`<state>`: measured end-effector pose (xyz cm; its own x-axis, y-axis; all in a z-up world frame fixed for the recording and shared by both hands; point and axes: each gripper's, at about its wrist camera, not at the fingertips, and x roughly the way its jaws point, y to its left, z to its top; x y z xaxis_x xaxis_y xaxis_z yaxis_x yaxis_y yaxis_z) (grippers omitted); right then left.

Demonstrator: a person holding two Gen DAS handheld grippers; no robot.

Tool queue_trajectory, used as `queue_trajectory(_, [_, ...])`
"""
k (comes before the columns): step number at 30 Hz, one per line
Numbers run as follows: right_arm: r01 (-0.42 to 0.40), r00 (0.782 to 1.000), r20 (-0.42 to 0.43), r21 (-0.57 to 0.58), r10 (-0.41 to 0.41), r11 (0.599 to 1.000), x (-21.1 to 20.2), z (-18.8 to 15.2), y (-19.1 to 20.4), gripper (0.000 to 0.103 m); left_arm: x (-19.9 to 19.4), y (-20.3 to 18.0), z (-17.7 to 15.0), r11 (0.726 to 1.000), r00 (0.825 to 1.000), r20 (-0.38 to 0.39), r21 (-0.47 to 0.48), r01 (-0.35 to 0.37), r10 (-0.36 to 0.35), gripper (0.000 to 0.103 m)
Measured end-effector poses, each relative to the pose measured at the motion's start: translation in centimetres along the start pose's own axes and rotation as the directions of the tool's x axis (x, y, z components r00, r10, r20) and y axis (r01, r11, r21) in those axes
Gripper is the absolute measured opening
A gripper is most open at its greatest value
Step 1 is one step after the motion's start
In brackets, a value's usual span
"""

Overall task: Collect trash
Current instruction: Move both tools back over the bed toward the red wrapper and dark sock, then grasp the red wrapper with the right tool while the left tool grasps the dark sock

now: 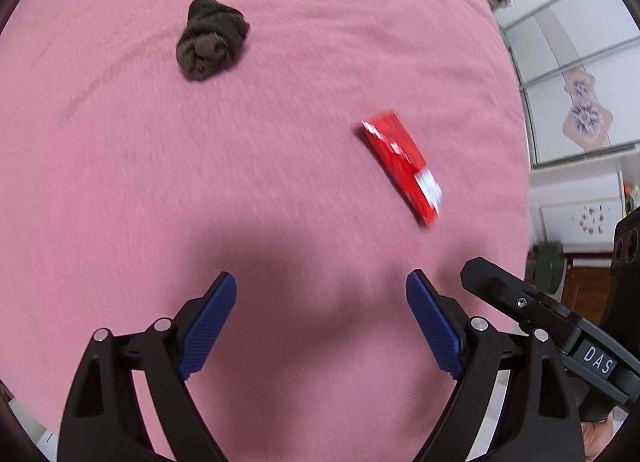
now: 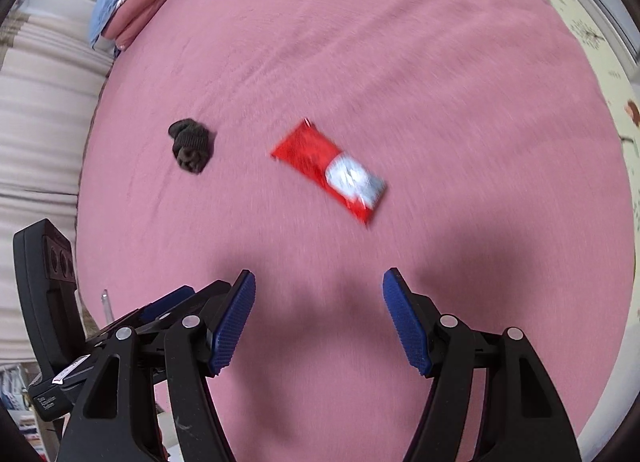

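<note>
Both jaws are wide open and hold nothing. Left gripper (image 1: 320, 326) and right gripper (image 2: 319, 320) hang above the pink bed (image 2: 440, 62), side by side. A red wrapper (image 2: 329, 171) lies flat on it, in front of the right gripper. A dark sock ball (image 2: 191, 146) sits apart. Looks like the reaching step. Next, one gripper must go down and pinch the wrapper's thin edge. No bin or bag shows.

In my right wrist view, the wrapper (image 2: 329, 171) lies mid-frame on the bed (image 2: 400, 62), the balled sock (image 2: 191, 146) to its left, apart.
</note>
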<state>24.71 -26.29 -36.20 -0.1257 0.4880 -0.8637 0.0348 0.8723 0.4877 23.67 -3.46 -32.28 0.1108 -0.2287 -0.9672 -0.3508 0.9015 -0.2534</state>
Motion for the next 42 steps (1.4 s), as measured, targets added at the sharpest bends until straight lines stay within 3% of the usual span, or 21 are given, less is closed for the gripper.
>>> queue_trajectory(4, [0.027,1.000,-0.009,-0.021,-0.027,0.999,2.4,3.1,0.4,0.065,1.6,1.4,3.0,0.999,1.000,0.000,-0.032,-0.006,0.006,0.086])
queue_trajectory(8, [0.127,0.992,-0.019,-0.053,-0.128,0.991,4.7,4.9,0.5,0.065,2.8,2.4,4.7,0.999,1.000,-0.008,-0.049,-0.012,0.012,0.086])
queue_trajectory(15, [0.137,0.988,-0.058,-0.091,-0.142,0.986,7.7,6.2,1.0,0.065,4.3,3.5,6.4,0.998,1.000,-0.024,-0.067,-0.011,0.010,0.086])
queue_trajectory(16, [0.139,0.988,-0.061,-0.096,-0.145,0.986,8.0,6.4,1.2,0.059,4.4,3.7,6.6,0.998,1.000,-0.024,-0.065,-0.014,0.012,0.086])
queue_trajectory(17, [0.135,0.988,-0.059,-0.101,-0.142,0.986,8.1,6.4,1.4,0.045,4.4,3.8,6.8,0.998,1.000,-0.022,-0.065,-0.015,0.013,0.086])
queue_trajectory(22, [0.088,0.995,-0.042,-0.130,-0.094,0.988,8.3,6.9,2.9,0.028,4.1,4.2,7.8,0.997,1.000,-0.001,-0.074,-0.014,0.014,0.086])
queue_trajectory(30, [-0.029,0.999,-0.023,-0.083,0.027,0.996,8.2,8.6,4.6,0.027,3.1,6.0,11.4,0.993,0.998,0.053,-0.109,-0.038,0.044,0.086])
queue_trajectory(38, [-0.088,0.996,-0.033,-0.059,0.086,0.994,7.9,9.2,5.1,0.027,3.1,7.3,15.7,0.990,0.994,0.073,-0.119,-0.077,0.086,0.086])
queue_trajectory(39, [-0.091,0.995,-0.034,-0.057,0.089,0.994,7.9,9.1,5.1,0.027,3.3,7.3,16.2,0.990,0.994,0.075,-0.115,-0.075,0.084,0.082])
queue_trajectory(42, [-0.097,0.995,-0.037,-0.047,0.096,0.994,7.8,9.5,5.0,0.027,4.3,6.9,16.5,0.987,0.991,0.042,-0.099,-0.125,0.130,0.053])
